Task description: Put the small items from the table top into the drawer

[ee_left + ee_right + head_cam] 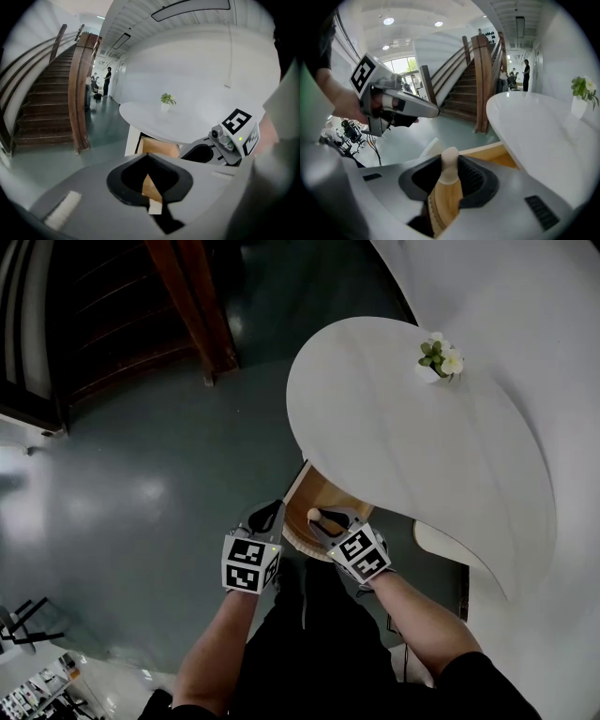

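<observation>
Our right claw stands about half open, its pads closed on a wooden piece with a pale rounded tip. We judge the piece light, stiff and smooth, best gripped mid-shaft. It hangs over the open drawer beneath the white counter.

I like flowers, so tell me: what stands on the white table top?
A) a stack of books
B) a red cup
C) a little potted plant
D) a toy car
C: a little potted plant with pale flowers stands near the far edge of the white table top, and nothing else shows on it.
</observation>
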Demonstrator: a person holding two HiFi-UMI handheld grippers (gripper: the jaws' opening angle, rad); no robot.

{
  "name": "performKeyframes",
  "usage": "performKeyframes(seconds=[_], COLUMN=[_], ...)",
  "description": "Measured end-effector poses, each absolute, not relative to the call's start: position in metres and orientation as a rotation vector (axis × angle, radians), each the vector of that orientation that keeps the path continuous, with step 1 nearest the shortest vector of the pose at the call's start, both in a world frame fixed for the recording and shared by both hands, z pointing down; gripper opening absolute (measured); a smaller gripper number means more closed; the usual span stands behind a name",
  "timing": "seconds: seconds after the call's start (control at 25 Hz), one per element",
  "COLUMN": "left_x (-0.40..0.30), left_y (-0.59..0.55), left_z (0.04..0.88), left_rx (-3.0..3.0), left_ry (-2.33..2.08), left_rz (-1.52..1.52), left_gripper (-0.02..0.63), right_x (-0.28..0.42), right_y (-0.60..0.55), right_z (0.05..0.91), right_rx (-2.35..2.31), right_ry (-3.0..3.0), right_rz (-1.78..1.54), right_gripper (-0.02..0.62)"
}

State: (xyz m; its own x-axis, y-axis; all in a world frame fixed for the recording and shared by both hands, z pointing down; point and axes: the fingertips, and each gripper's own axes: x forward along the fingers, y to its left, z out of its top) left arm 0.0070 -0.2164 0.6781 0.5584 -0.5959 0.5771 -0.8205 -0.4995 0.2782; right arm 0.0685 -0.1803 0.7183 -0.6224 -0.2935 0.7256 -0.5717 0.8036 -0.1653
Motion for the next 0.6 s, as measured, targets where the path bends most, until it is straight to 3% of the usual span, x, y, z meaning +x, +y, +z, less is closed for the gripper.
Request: performKeyframes(seconds=[0.6], left_x=[0.005], left_y=[-0.207], left_z=[0.703], left_rx=[2.24], left_ry=[-1.139], left_rz=[0.603], left_gripper=[0.0], right_x=[0.078], right_y=[-0.176], right_z=[0.804], right_rx=[0.453], right_ry=[-2.079], right_rz=[0.478], right_gripper=[0.112])
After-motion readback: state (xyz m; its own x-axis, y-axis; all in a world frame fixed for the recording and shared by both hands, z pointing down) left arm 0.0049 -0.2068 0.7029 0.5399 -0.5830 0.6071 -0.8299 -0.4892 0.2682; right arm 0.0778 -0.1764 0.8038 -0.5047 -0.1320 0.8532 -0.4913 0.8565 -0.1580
